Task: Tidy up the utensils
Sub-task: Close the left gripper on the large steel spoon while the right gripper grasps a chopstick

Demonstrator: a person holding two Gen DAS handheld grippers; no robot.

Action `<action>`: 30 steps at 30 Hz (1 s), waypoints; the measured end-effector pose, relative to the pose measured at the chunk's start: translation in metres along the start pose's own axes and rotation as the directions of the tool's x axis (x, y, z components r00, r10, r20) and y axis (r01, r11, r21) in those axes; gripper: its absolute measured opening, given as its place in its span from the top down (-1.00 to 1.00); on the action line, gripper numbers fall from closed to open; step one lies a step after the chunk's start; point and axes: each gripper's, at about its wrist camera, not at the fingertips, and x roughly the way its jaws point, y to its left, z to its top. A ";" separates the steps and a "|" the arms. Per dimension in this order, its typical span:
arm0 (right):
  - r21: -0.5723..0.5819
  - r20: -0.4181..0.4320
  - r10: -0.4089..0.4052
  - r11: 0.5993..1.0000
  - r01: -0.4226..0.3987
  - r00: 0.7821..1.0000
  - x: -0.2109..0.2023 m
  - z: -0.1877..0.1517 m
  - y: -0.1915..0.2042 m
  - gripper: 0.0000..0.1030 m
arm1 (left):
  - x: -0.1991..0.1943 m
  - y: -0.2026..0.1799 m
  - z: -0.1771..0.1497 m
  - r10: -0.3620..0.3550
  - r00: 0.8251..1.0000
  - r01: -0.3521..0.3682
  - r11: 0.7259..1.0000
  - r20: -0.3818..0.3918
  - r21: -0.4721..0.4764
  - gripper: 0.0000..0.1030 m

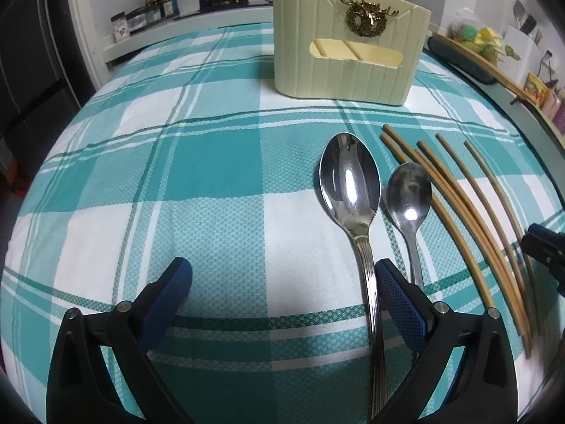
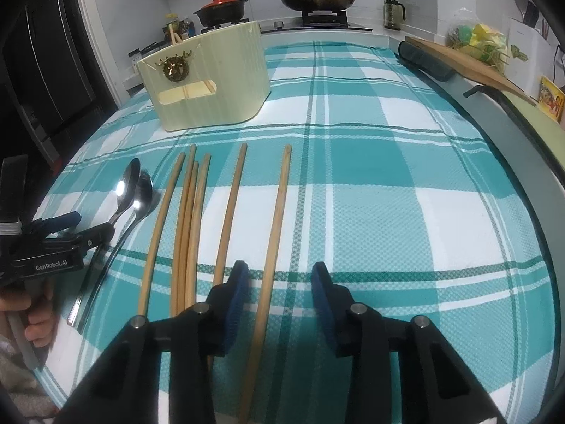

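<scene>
Right tool point(image 2: 279, 282) open astride rightmost tan wooden chopstick point(image 2: 272, 247), left tool point(image 1: 282, 282) open, empty; close squarely mid-shaft.

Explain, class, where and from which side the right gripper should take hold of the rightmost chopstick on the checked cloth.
Grip the rightmost chopstick on its near, thicker shaft, coming from above with the jaws across its width. It lies flat on the cloth, pointing away, apart from the other chopsticks, and the open right gripper already straddles it, so closing should catch that stick alone.
</scene>
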 end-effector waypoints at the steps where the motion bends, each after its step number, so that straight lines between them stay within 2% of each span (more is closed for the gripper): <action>1: -0.011 -0.005 0.003 1.000 -0.003 1.000 0.003 0.001 0.002 0.31 | 0.000 0.000 0.000 -0.001 1.000 0.001 1.000 0.001 0.000 -0.99; 5: -0.085 -0.016 -0.029 0.996 0.028 0.999 0.011 0.005 0.008 0.43 | 0.000 0.000 0.000 0.001 1.000 -0.001 1.000 -0.005 0.012 -0.99; 8: -0.156 -0.034 -0.103 0.983 0.097 0.994 0.012 0.007 0.012 0.55 | -0.002 0.003 -0.002 0.008 1.000 -0.008 0.999 -0.006 0.036 -0.99; 12: -0.132 -0.056 -0.131 0.984 0.123 0.990 0.009 0.008 0.002 0.54 | -0.004 0.012 -0.003 0.020 1.000 -0.020 0.999 -0.013 0.029 -0.99; 20: -0.131 -0.060 -0.113 0.986 0.105 0.992 0.007 0.006 0.000 0.49 | -0.002 0.000 0.006 0.012 1.000 -0.011 0.993 -0.010 0.118 -0.99; 24: -0.134 -0.107 -0.087 0.988 0.072 0.990 0.007 0.009 -0.003 0.48 | 0.003 -0.007 0.014 0.005 1.000 -0.004 0.990 -0.004 0.142 -0.98; 30: -0.135 -0.198 -0.045 0.991 0.018 0.979 0.010 0.018 -0.009 0.48 | 0.012 -0.004 0.024 -0.071 0.996 0.076 0.992 -0.044 0.102 -0.83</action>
